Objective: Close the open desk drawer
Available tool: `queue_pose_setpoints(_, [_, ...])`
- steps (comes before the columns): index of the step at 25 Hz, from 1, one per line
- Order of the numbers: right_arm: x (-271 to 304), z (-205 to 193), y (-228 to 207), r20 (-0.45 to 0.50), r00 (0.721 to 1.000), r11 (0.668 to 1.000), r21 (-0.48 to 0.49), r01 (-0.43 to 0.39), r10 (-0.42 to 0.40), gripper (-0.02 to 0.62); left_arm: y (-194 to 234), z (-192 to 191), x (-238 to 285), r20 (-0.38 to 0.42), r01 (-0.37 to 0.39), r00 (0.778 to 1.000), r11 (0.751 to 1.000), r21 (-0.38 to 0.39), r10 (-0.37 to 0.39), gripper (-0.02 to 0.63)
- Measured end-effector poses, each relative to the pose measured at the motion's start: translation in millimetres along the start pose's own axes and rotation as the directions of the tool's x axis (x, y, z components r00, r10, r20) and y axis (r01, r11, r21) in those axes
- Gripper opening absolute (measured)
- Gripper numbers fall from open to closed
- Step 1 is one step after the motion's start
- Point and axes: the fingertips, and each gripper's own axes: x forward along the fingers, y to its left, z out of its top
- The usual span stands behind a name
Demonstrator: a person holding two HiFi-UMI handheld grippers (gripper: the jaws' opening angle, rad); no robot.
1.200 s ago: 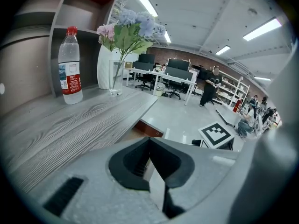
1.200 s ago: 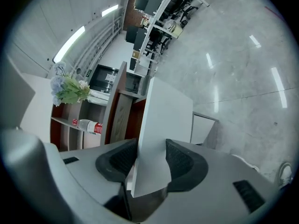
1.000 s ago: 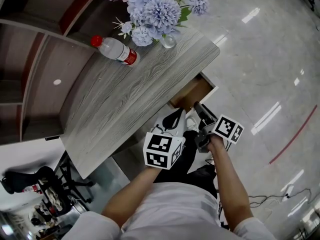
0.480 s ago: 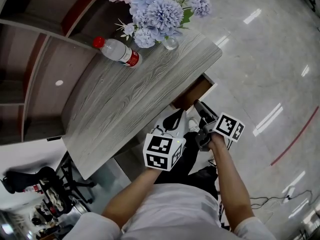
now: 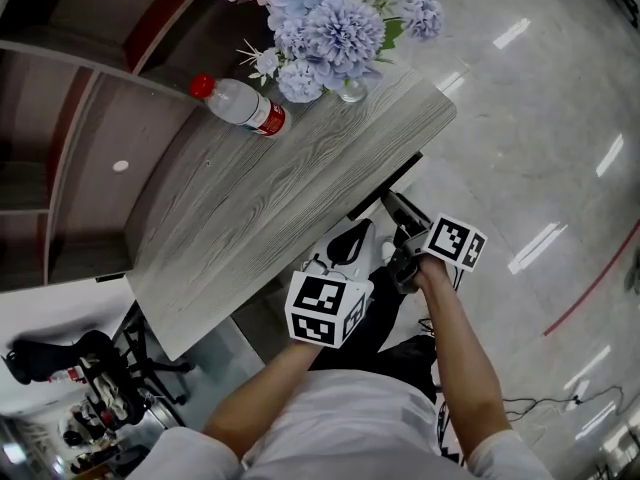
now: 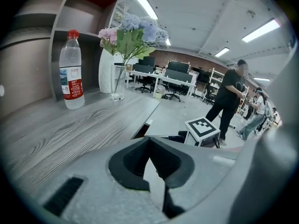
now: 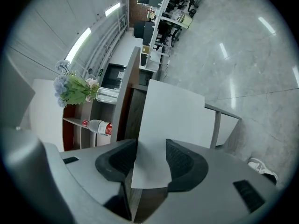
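Observation:
The grey wood desk has its drawer pushed almost fully in, and only a thin dark slot shows under the front edge. My right gripper is at the drawer's white front. Its jaws stand wide apart with the panel's near end in the gap, so I read it as open. My left gripper hangs just in front of the desk edge, away from the drawer. It is shut with nothing in it. In the left gripper view the drawer slot and the right gripper's marker cube both show.
A water bottle with a red cap and a glass vase of flowers stand at the desk's far end. Brown shelves back the desk. An office chair stands at lower left. People walk on the glossy floor.
The drawer has slid in under the desk and its brown inside no longer shows. The right gripper has moved toward the desk with it. The left gripper has stayed put.

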Motion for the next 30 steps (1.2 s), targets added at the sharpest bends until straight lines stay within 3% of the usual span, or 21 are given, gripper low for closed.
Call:
queue_pose_setpoints(16, [43,4,9,-0.004,0.999,0.999,0.000,-0.054,0.054,0.186,19,12,-12,0.031,-0.027,0.999,1.000,0.013,0.027,0.002])
queue_pose_setpoints(27, [45,4,12,-0.020,0.997,0.996,-0.056,-0.073,0.072,0.189,23,15,-21,0.043,-0.046,0.998,0.999,0.011,0.045,0.002])
queue_pose_setpoints(30, [38,6,19,-0.040,0.997,0.988,-0.140,-0.071,0.066,0.116,23,15,-23,0.045,-0.054,0.998,0.998,0.010,0.053,0.002])
